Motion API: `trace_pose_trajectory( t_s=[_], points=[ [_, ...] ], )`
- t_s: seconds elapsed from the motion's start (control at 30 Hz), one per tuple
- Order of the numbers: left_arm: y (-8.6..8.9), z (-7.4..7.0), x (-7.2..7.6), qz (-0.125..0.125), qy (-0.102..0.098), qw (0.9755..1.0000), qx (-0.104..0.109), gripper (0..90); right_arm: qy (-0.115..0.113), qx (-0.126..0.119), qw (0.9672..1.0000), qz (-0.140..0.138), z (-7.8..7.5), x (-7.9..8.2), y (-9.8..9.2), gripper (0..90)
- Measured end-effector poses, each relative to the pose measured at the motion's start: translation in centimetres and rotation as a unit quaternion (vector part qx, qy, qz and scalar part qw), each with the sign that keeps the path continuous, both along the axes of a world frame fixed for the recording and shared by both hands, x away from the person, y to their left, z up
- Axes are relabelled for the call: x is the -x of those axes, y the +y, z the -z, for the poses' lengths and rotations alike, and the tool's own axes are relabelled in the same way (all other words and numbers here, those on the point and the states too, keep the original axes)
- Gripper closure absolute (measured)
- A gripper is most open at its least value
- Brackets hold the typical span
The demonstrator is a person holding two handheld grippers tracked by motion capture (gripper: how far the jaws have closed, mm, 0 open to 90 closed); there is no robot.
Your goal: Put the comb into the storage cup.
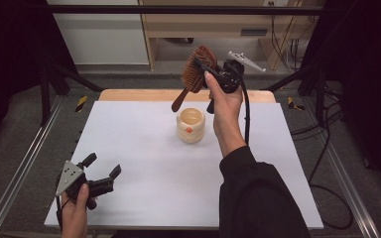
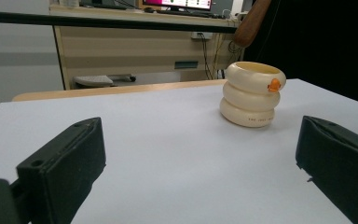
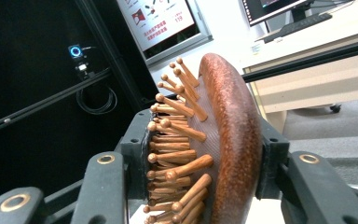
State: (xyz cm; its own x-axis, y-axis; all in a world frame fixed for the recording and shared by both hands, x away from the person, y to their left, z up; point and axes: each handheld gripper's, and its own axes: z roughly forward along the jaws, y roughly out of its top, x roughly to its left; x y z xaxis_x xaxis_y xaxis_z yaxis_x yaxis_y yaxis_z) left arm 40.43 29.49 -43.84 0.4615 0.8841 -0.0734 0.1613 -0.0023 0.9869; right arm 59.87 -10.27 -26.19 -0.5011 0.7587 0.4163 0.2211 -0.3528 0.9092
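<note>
A brown wooden hairbrush (image 1: 194,73) hangs in the air above the far middle of the white table, handle slanting down to the left. My right gripper (image 1: 202,67) is shut on its head: in the right gripper view the jaws clamp the brush (image 3: 214,140), one on the wooden pins, the other on the rounded back. Below the brush stands a cream ringed cup (image 1: 190,125) with an orange spot, also seen ahead in the left gripper view as the cup (image 2: 253,94). My left gripper (image 1: 102,166) rests open at the table's near left corner with nothing between its fingers.
The white table top (image 1: 144,163) spreads around the cup. A wooden strip (image 1: 129,94) runs along its far edge. Metal frame rails flank the table, and cables hang at the right. A desk and cabinets stand beyond.
</note>
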Motion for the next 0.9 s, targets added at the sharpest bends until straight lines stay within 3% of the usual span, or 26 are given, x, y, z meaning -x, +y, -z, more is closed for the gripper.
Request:
trace_pose_trajectory(
  t_s=[0.2,0.53,0.73,0.9],
  points=[
    [-0.1,0.0,0.0,0.001,-0.002,1.0,-0.001,1.6,0.001,0.017,0.9998,0.008,-0.1,-0.3,-0.5,50.8],
    [0.0,0.0,0.0,0.002,0.0,1.0,-0.002,1.6,0.002,0.02,0.9994,0.03,-0.4,-1.1,-2.0,50.8],
    [-0.1,0.0,0.0,0.003,0.0,1.0,-0.002,1.6,0.003,0.055,0.9977,0.038,-0.5,-1.3,-2.1,50.7],
    [-0.1,0.0,0.0,0.003,-0.001,1.0,-0.002,1.7,0.007,0.069,0.9969,0.036,-0.2,-1.5,-1.9,50.7]
  ],
)
